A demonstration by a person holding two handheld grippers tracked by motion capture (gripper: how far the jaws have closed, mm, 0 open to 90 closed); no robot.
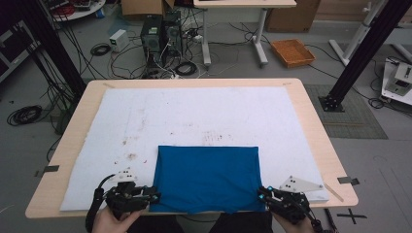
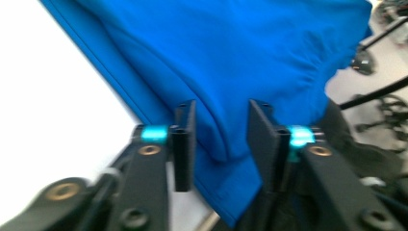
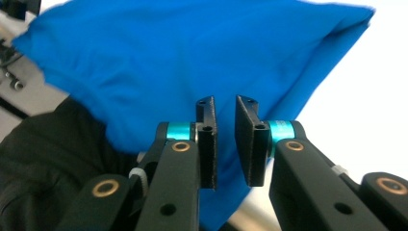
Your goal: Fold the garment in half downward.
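A blue cloth (image 1: 206,177) lies folded into a rectangle on the white mat (image 1: 194,111), its near edge hanging over the table's front. At the cloth's near left corner is my left gripper (image 1: 153,196). In the left gripper view it (image 2: 221,120) is open, with a fold of the cloth (image 2: 240,48) sagging between the jaws. My right gripper (image 1: 262,195) sits at the near right corner. In the right gripper view it (image 3: 226,108) stands open by a narrow gap, and the cloth (image 3: 192,53) shows through that gap and beyond it.
The mat covers most of the wooden table (image 1: 318,145). Its far half is bare, with faint brown stains (image 1: 131,156). Beyond the table, cables, computer towers (image 1: 151,34) and an orange basket (image 1: 292,52) are on the floor. Black frame posts (image 1: 362,53) stand at both sides.
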